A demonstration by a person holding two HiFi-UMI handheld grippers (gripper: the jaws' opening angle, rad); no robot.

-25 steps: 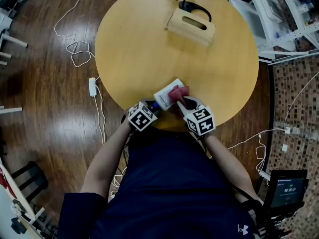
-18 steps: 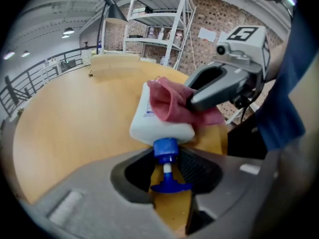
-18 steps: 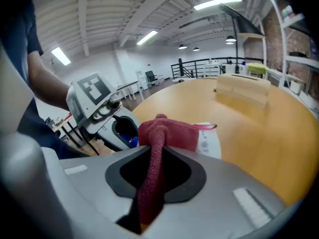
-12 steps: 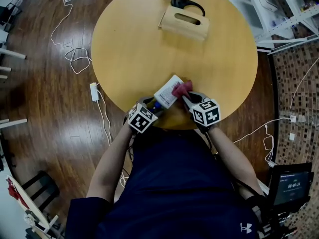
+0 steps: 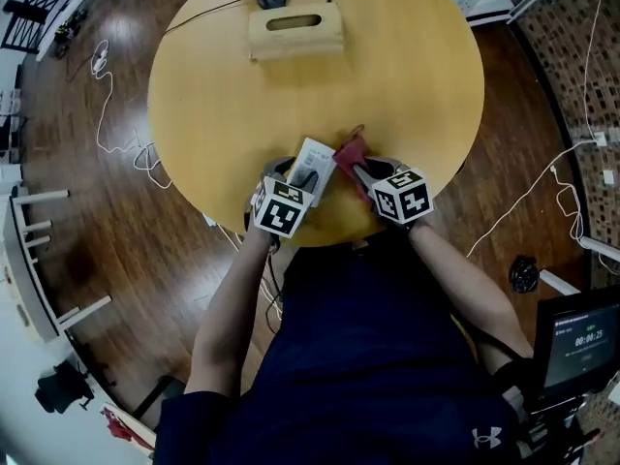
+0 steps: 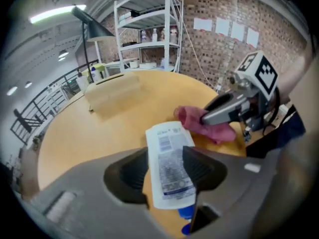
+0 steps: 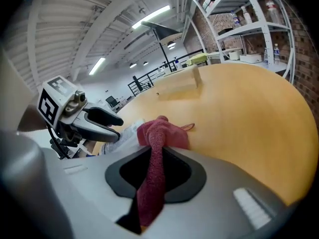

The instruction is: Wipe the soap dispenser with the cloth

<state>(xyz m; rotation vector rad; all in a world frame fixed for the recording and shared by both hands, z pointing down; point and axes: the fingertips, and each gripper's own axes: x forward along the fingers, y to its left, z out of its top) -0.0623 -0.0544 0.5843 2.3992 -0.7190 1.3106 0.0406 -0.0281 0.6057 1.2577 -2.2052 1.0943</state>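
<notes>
While seemingly mid-wipe, cleaned share not judgeable; more passes likely left | left tongs: just been closing, clamped on soap dispenser near blue cap end, over tabletop near edge | right tongs: pinching pink cloth; bunched end just beside dispenser's far end; contact unclear

The soap dispenser is a flat white bottle with a printed label (its blue pump end points toward the person), and it sits tilted over the near edge of the table. The dark pink cloth is bunched into a wad, just beside the bottle's far right corner.
</notes>
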